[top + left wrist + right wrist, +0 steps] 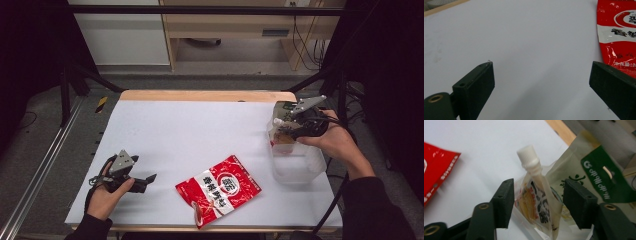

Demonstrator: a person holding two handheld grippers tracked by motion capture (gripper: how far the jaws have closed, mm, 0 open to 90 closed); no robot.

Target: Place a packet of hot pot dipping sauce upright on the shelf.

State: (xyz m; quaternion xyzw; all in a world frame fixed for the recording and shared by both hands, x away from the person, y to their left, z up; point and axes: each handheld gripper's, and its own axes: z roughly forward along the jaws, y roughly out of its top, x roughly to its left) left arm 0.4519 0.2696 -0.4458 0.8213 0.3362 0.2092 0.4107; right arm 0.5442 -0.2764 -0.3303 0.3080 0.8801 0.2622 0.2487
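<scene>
- Spouted pouch [537, 197]: white screw cap [528, 155] on top, printed body; it stands nearly upright, leaning slightly, in the clear plastic container [296, 165] at the right side of the table [190, 130].
- Right gripper [537, 201]: positioned above the container; jaws spread on either side of the pouch, pads not pressing it.
- Green-and-beige packet [596, 175]: standing just behind the pouch in the same container.
- Left gripper [541, 75]: held low over the table near its front left edge; jaws spread wide with bare table surface between them.
- Red snack bag [218, 190]: lying flat on the table between the two grippers, near the front edge, well apart from the container.
</scene>
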